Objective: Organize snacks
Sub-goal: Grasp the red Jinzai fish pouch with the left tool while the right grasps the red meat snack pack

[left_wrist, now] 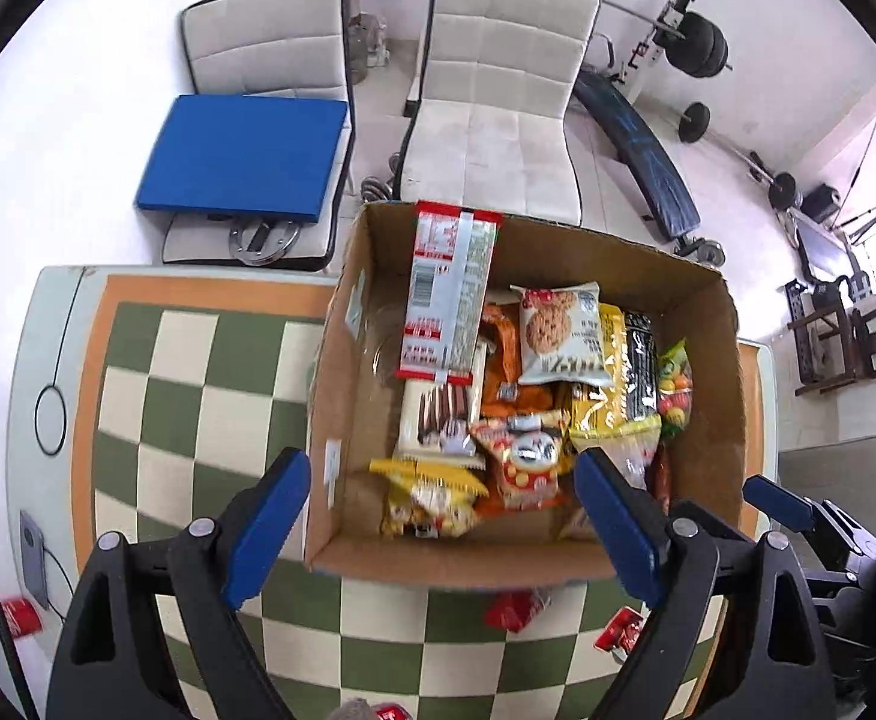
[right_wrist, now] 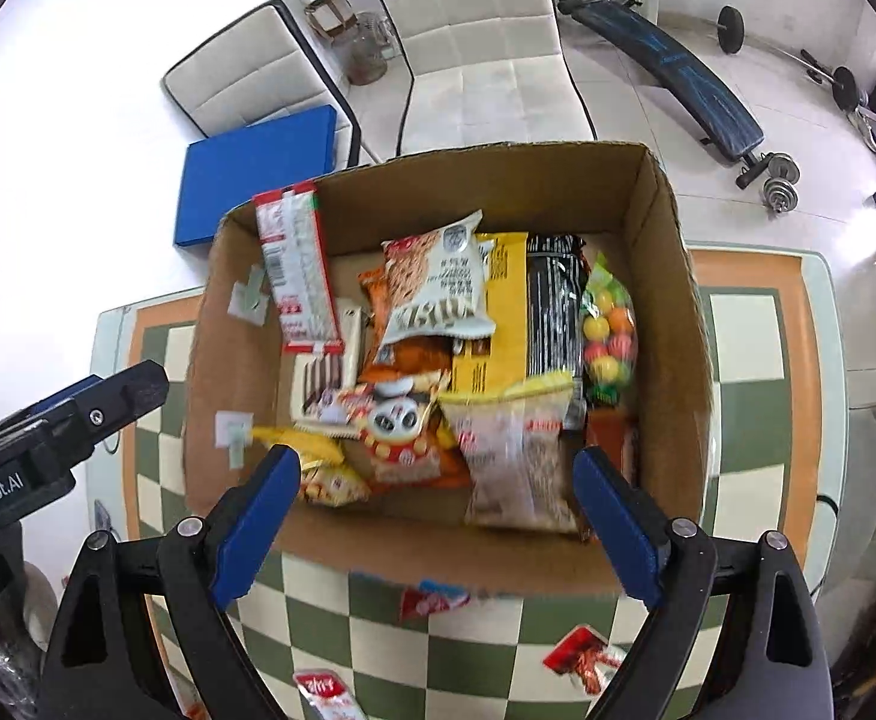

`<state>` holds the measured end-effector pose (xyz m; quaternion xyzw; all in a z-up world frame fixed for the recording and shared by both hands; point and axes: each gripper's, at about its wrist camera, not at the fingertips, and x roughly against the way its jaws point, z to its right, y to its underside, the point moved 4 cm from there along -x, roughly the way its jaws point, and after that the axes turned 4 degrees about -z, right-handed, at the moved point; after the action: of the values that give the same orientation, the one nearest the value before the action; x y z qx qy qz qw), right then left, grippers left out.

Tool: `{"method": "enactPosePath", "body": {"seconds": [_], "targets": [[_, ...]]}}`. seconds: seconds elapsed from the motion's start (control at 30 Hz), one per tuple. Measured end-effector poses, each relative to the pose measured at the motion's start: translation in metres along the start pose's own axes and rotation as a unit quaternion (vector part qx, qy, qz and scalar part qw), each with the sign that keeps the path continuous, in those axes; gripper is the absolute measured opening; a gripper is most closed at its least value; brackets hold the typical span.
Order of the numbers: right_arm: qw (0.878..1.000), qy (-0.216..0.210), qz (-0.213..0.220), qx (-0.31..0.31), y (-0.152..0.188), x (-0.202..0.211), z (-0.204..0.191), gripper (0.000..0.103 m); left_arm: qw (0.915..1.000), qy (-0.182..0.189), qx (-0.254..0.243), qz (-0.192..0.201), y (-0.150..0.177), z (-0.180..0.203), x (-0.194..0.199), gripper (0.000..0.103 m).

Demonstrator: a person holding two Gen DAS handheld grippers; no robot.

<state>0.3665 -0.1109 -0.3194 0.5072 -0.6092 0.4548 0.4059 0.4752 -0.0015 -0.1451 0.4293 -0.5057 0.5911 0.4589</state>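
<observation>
Both grippers, left gripper [left_wrist: 441, 513] and right gripper [right_wrist: 438, 504], spread wide and empty above one cardboard box [right_wrist: 687, 300] crowded with snack packets. Three small red packets [right_wrist: 582, 657] loose on the checkered table [right_wrist: 498, 654] just before the box's near wall. Two white chairs [left_wrist: 498, 78] beyond the far edge.

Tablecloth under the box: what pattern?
Green-and-cream checks with an orange border on the tablecloth; clearest in the left wrist view.

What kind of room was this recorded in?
Probably a home room doubling as a gym. A checkered table holds a cardboard box of snacks, two white padded chairs stand behind it, and a barbell rack and a sit-up bench fill the floor beyond.
</observation>
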Motion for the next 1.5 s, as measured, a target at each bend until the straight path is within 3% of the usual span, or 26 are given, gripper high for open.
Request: {"method": "enactPosePath", "body": {"seconds": [0.17, 0.27, 0.43, 0.63, 0.97, 1.1, 1.2, 1.33, 1.5], "targets": [[1.000, -0.001, 0.012, 0.021, 0.034, 0.023, -0.005, 0.095, 0.9992, -0.029, 0.021, 0.019, 0.058, -0.001, 0.019, 0.090], [0.999, 0.007, -0.014, 0.045, 0.071, 0.024, 0.003, 0.095, 0.9980, -0.051, 0.038, -0.005, 0.107, -0.001, 0.008, 0.090], [0.990, 0.052, -0.100, 0.090, 0.131, -0.007, 0.030, 0.095, 0.9916, -0.061, 0.059, -0.098, 0.190, -0.002, -0.044, 0.090], [0.974, 0.093, -0.184, 0.096, 0.177, -0.066, 0.074, 0.095, 0.9709, -0.054, 0.118, -0.201, 0.260, -0.016, -0.111, 0.090], [0.951, 0.123, -0.256, 0.121, 0.198, -0.121, 0.100, 0.095, 0.9407, -0.064, 0.158, -0.293, 0.315, -0.023, -0.162, 0.090], [0.937, 0.145, -0.286, 0.138, 0.199, -0.138, 0.109, 0.095, 0.9338, -0.068, 0.156, -0.315, 0.327, -0.017, -0.175, 0.090], [0.933, 0.141, -0.303, 0.132, 0.201, -0.151, 0.119, 0.097, 0.9336, -0.064, 0.163, -0.313, 0.330, -0.016, -0.176, 0.092], [0.944, 0.125, -0.287, 0.105, 0.199, -0.147, 0.122, 0.095, 0.9331, -0.055, 0.166, -0.314, 0.328, -0.018, -0.176, 0.092], [0.958, 0.071, -0.279, 0.011, 0.206, -0.139, 0.133, 0.095, 0.9335, -0.041, 0.172, -0.312, 0.329, -0.027, -0.173, 0.092]]}}
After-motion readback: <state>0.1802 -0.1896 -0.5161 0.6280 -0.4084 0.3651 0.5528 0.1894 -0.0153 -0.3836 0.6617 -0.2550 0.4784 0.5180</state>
